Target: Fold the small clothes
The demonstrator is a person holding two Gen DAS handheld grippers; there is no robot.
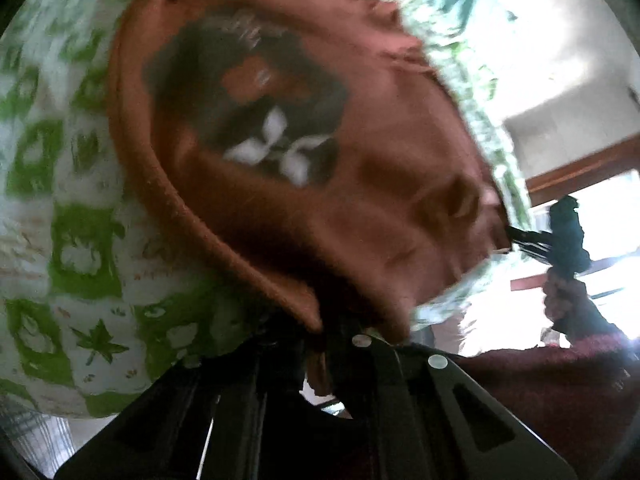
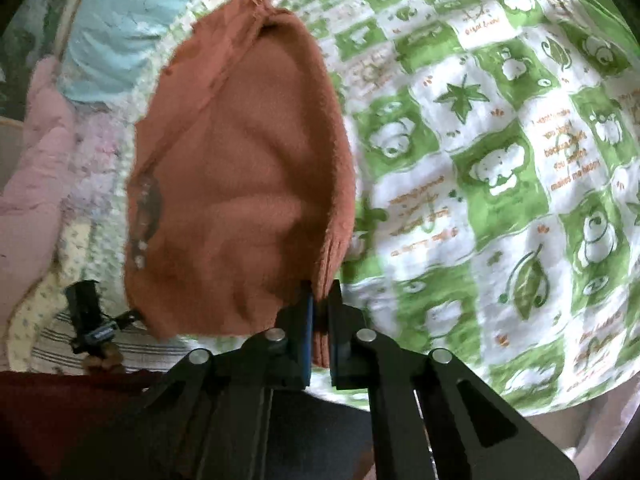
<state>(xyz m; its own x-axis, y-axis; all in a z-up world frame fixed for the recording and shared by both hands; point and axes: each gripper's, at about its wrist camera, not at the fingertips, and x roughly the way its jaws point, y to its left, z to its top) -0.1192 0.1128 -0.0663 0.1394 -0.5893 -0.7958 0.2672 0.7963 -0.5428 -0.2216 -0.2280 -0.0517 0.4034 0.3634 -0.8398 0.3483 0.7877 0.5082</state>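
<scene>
A small rust-brown garment (image 1: 304,128) with a dark printed patch and white petals hangs lifted above the bed. My left gripper (image 1: 320,336) is shut on its lower edge. The right gripper shows at the right in the left wrist view (image 1: 524,238), pinching the garment's other corner. In the right wrist view my right gripper (image 2: 320,312) is shut on the garment's ribbed hem (image 2: 248,168). The left gripper (image 2: 120,316) shows small at the lower left, holding the far corner. The cloth is stretched between both grippers.
A green-and-white checked blanket (image 2: 480,160) with leaf and bear prints covers the bed. Light blue cloth (image 2: 116,28) and pink cloth (image 2: 36,152) lie at the far left. A bright window and wooden frame (image 1: 580,168) stand behind. My dark red sleeve (image 1: 552,392) is low right.
</scene>
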